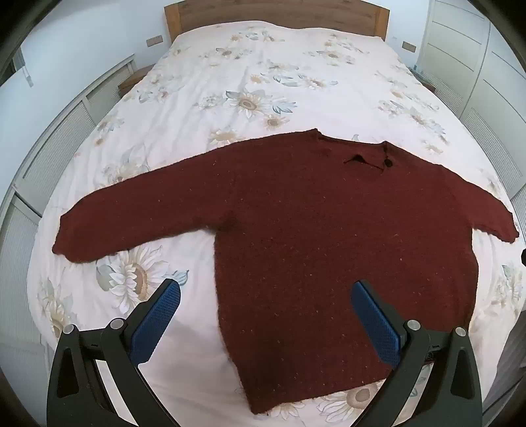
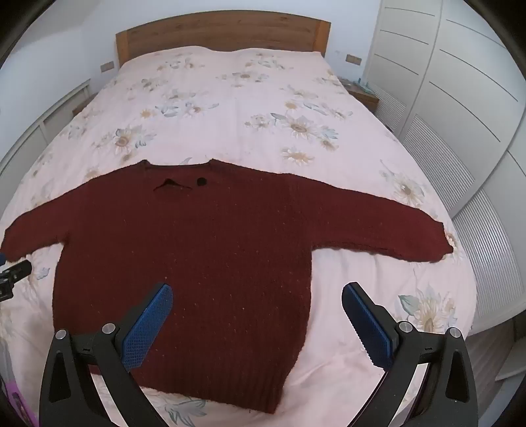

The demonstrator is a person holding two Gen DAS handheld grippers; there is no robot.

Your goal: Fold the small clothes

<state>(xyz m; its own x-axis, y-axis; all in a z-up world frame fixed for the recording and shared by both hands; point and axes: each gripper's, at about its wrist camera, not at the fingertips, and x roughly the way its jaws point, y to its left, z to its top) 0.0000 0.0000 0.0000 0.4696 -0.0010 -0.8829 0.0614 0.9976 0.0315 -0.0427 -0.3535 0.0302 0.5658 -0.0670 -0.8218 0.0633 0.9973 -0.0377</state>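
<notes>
The left tongs (image 1: 266, 297) and the right tongs (image 2: 257, 300) hang spread wide above the hem of the dark red sweater (image 1: 312, 230), pinching nothing; the sweater lies flat on the bed (image 1: 263, 82), sleeves stretched to both sides; beyond its collar stands the wooden headboard (image 1: 276, 13).

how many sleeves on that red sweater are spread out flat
2. One sleeve lies stretched out to the left over the bedspread; the other sleeve stretches right. The sweater lies unfolded, neither sleeve tucked or hidden.
</notes>
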